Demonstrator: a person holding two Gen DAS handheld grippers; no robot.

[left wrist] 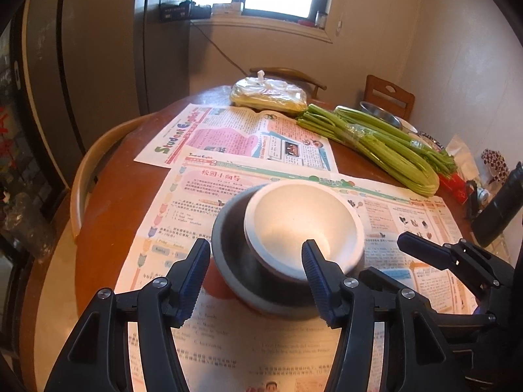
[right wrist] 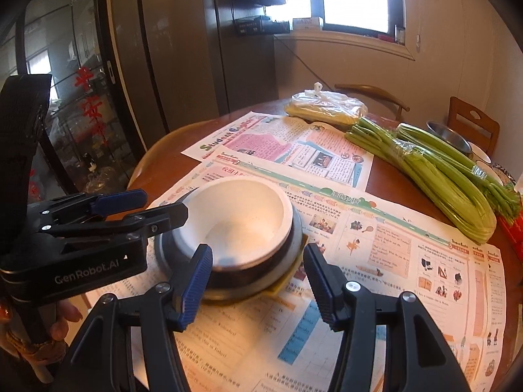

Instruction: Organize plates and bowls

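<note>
White bowl (left wrist: 304, 225) sitting tilted inside dark metal bowl (left wrist: 228, 248), nested on the newspaper (left wrist: 183, 196) at the worktop's (left wrist: 108, 196) near middle; likely stacked to gather the dishes in one place. Left tongs (left wrist: 255, 274) hanging apart, gripping nothing, pads clear of both rims. Right tongs (right wrist: 258, 277) likewise parted and empty, flanking the stack's near edge without pressing. Celery (right wrist: 434, 176) and a bagged bundle (right wrist: 327, 107) lying well apart behind. Another metal bowl (right wrist: 451, 137) waiting at the far edge, probably next.

Yellow thing (right wrist: 295, 272) under metal bowl (right wrist: 228, 289) mostly hidden, unidentifiable.
</note>
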